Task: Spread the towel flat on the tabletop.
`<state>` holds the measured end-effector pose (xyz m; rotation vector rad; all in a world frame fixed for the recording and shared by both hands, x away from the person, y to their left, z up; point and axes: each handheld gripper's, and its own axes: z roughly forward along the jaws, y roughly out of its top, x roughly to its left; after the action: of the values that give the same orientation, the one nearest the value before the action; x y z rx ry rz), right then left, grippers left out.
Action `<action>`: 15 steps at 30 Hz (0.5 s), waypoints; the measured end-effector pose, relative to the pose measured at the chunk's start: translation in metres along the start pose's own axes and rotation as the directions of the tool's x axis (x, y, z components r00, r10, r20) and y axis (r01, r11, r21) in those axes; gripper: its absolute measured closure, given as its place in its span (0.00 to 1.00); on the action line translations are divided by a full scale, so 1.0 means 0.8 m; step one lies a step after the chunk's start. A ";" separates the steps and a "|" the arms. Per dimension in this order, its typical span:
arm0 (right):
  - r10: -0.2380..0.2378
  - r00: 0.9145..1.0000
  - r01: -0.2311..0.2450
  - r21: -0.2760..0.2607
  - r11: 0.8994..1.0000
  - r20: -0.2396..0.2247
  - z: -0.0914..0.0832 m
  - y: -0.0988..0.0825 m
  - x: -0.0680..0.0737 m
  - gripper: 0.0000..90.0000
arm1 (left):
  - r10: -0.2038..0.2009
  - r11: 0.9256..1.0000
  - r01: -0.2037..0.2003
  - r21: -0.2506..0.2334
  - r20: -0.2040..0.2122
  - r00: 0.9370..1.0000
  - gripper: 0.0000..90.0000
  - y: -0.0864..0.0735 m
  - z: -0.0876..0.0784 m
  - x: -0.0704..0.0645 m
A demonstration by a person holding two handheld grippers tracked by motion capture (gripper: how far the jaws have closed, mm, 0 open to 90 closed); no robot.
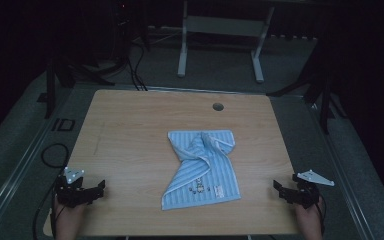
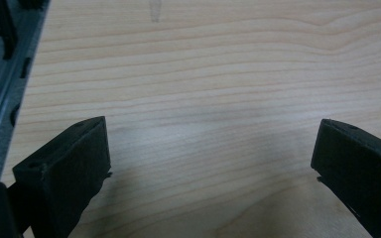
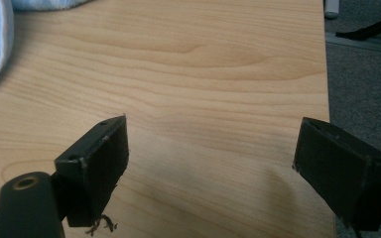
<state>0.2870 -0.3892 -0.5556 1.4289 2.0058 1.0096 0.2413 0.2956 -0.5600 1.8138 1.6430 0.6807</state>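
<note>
The blue striped towel (image 1: 202, 167) is lying twisted and partly folded over itself in the middle of the table (image 1: 130, 125), well apart from both grippers. The left gripper (image 1: 100, 187) and right gripper (image 1: 278, 187) are resting at the near corners, jaws spread wide and pinching nothing. Any grab is risking catching the bunched upper fold rather than a single corner, so the towel may be dragging or twisting further instead of opening flat.

The left gripper (image 1: 96, 189) rests low at the tabletop's (image 1: 130, 130) near left corner, held in the person's left hand (image 1: 67, 212), which comes in over the near edge. Its jaws stand wide apart with nothing between them, pointing inward along the near edge. The right gripper (image 1: 278, 188) sits at the near right corner in the right hand (image 1: 309, 216), its jaws likewise spread wide and bare, aimed toward the tabletop's middle.
</note>
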 end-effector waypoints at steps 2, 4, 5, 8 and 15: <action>-0.002 1.000 0.002 0.000 1.000 -0.014 0.000 0.000 0.000 0.15 | 0.008 1.000 -0.008 0.006 0.019 1.000 0.02 0.002 -0.002 0.001; 0.002 1.000 -0.002 0.005 1.000 -0.017 0.001 0.001 -0.001 0.15 | 0.021 1.000 -0.022 0.017 0.030 0.999 0.02 0.004 -0.005 0.002; 0.006 1.000 -0.005 0.009 1.000 -0.026 0.001 0.001 -0.002 0.15 | 0.036 0.999 -0.036 0.018 0.041 0.999 0.02 0.007 -0.008 0.004; 0.014 0.999 -0.014 0.021 1.000 -0.042 0.003 0.002 -0.004 0.15 | 0.057 0.997 -0.061 0.047 0.077 0.995 0.02 0.010 -0.010 0.011; -0.016 0.999 0.018 0.044 0.999 -0.048 0.007 0.010 -0.005 0.15 | 0.126 0.973 -0.150 0.174 0.137 0.983 0.02 0.015 -0.007 0.016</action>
<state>0.2967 -0.3897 -0.5530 1.4209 2.0834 1.0062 0.2466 0.3085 -0.5478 2.0742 1.5509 0.4753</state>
